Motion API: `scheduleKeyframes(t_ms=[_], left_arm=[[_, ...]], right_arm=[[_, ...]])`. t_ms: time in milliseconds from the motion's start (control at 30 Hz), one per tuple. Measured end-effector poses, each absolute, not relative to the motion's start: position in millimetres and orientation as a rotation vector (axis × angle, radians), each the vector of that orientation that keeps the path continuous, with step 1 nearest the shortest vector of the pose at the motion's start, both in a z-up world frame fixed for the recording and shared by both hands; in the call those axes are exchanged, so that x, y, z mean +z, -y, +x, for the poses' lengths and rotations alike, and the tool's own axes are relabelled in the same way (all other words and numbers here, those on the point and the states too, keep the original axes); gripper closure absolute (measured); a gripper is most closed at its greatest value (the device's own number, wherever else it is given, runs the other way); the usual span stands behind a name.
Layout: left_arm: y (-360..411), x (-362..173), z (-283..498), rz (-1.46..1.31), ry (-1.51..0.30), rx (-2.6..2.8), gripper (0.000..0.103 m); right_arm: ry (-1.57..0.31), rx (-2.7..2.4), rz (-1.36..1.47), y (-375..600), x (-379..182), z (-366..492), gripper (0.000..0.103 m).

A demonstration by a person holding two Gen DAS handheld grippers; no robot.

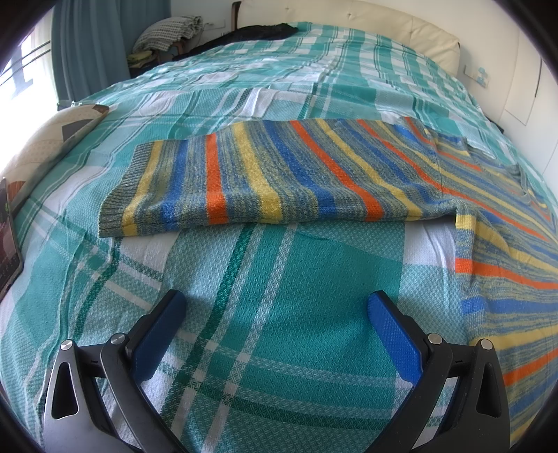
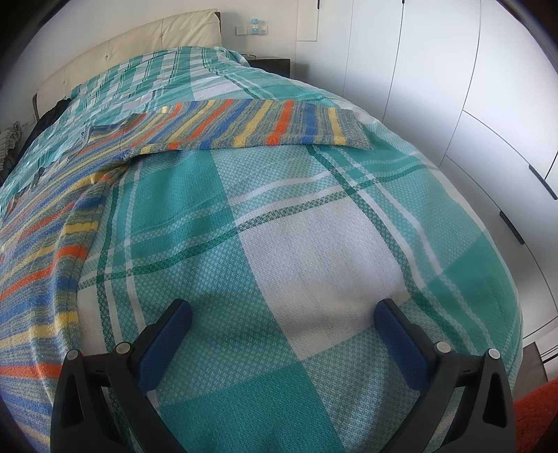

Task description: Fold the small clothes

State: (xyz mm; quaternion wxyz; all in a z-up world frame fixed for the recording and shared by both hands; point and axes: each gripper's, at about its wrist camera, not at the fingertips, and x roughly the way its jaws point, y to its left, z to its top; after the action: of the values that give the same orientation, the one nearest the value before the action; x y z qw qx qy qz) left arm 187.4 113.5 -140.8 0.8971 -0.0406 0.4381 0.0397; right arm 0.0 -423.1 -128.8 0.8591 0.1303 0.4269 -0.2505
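Observation:
A striped knit sweater in blue, orange, yellow and grey lies flat on the teal plaid bedspread. One sleeve stretches out to the left in the left wrist view, ending in a ribbed cuff; the body runs down the right side. In the right wrist view the other sleeve stretches right, and the body fills the left. My left gripper is open and empty above the bedspread, short of the sleeve. My right gripper is open and empty, also above bare bedspread.
A patterned cushion and a dark tablet edge sit at the bed's left. A cream headboard and dark clothing are at the far end. White wardrobe doors stand right of the bed; an orange rug lies below.

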Motion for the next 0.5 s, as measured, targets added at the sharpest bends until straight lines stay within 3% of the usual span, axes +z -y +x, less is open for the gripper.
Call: scheduleKeyframes(t_ms=[500], left_arm=[[-114.0, -140.4, 187.5, -0.086, -0.907, 0.083, 0.0]], right_arm=[[-0.891, -0.525, 0.277, 423.2, -129.6, -0.4, 0.0]])
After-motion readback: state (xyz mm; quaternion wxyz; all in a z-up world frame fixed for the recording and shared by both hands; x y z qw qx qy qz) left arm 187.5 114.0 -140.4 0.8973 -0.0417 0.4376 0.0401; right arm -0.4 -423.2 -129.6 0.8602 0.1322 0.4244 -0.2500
